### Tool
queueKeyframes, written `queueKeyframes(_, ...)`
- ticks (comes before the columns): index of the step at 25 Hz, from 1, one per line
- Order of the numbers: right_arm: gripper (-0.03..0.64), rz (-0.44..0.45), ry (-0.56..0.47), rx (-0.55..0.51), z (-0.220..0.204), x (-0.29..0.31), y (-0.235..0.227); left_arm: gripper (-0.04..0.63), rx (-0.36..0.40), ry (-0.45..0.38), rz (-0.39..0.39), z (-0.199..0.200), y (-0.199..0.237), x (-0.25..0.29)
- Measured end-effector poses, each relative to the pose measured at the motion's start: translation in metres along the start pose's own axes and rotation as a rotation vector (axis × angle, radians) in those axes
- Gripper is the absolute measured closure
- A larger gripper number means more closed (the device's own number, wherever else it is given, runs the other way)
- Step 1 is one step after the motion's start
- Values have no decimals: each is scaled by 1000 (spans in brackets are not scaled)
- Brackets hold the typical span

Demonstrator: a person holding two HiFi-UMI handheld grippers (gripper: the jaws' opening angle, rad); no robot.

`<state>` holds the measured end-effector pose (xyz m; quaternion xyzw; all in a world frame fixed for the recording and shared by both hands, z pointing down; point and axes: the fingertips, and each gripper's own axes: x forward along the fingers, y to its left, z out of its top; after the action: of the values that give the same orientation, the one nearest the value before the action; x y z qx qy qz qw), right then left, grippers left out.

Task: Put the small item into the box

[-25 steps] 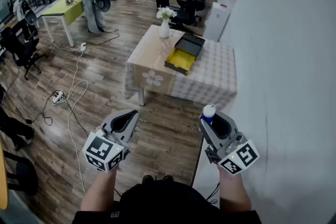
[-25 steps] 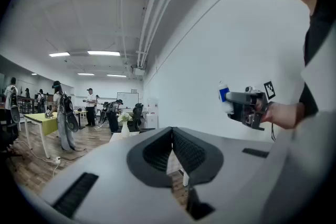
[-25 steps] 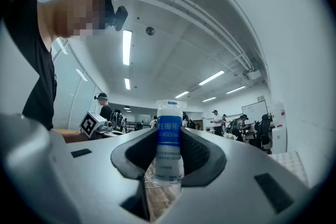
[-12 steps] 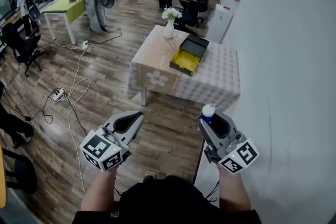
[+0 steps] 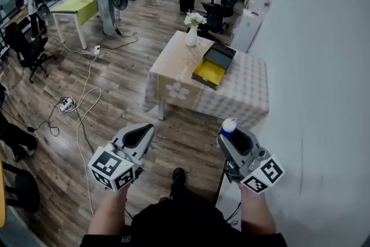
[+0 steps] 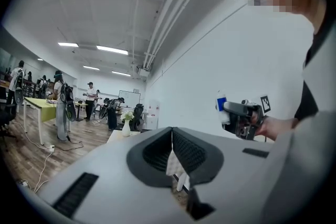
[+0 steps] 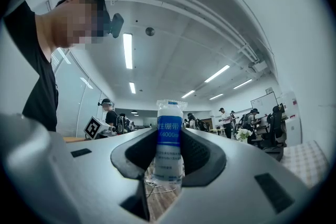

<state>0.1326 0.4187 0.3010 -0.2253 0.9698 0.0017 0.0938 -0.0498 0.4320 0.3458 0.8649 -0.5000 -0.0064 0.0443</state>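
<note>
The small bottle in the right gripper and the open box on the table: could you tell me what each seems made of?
The small bottle looks plastic: white body, blue-and-white printed label, clear crinkled film over the cap. The box is probably cardboard: matte, flat thin walls, yellow inside, dark lid; too far to be sure.
</note>
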Motion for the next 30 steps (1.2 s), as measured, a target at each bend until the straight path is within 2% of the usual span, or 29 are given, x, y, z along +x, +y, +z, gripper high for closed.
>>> queueKeyframes(5, 479, 17, 0, 47, -15, 20, -23, 581, -6, 4, 12, -8, 20, 14)
queueKeyframes(10, 479, 31, -3, 84, -26, 41, -62, 581, -3, 22, 34, -14, 48, 50)
queueKeyframes(19, 479, 27, 9, 149, -45, 87, -175, 581, -13, 92, 15, -19, 95, 158)
queueKeyframes(22, 477, 33, 10, 156, -49, 103, -204, 581, -3, 103, 36, -19, 118, 186)
queueKeyframes(26, 477, 34, 20, 164, -54, 119, -242, 581, -28, 101, 63, -15, 144, 220)
queueKeyframes(30, 477, 38, 6, 169, -48, 128, -269, 581, 31, 133, 111, -8, 159, 246)
